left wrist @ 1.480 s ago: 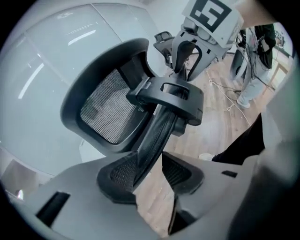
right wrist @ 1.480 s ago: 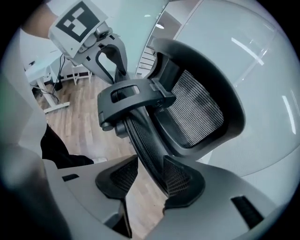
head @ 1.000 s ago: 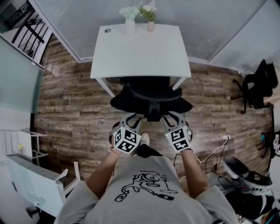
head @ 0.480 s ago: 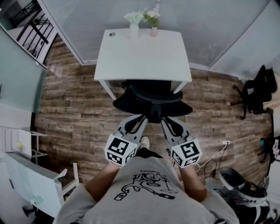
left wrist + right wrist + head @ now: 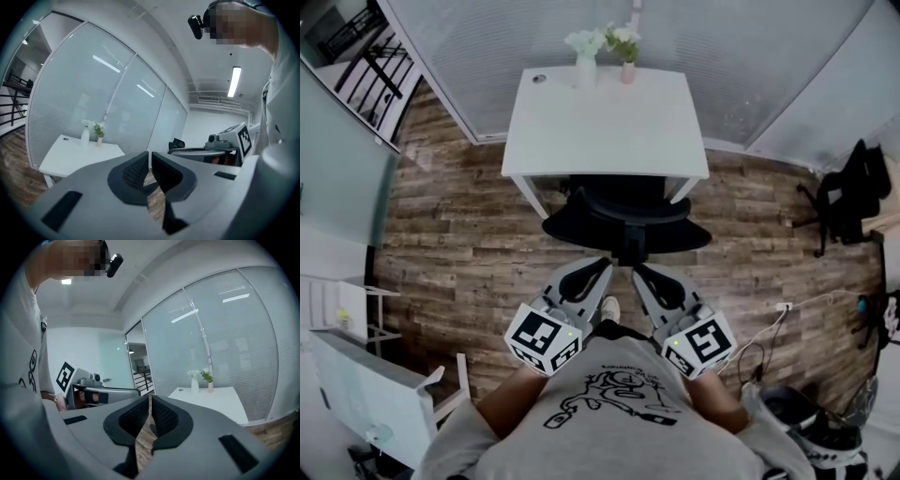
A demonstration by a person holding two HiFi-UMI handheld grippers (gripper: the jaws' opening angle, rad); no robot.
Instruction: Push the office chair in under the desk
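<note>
the office chair [image 5: 626,223] is sitting at 12 o'clock from the person, its seat tucking under the near edge of the desk [image 5: 605,122]. the left gripper [image 5: 598,267] and right gripper [image 5: 639,273] are hanging just short of the backrest, jaws pressing together on nothing. any further push is likely needing both tips pressing evenly, heading straight for 12 o'clock and keeping the chair centred between the desk legs.

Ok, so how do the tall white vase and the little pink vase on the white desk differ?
The tall white vase stands higher and wider than the little pink vase. The white vase holds white flowers; the pink vase holds a greener, leafy sprig. Both stand upright, close together, at the far edge of the white desk.
</note>
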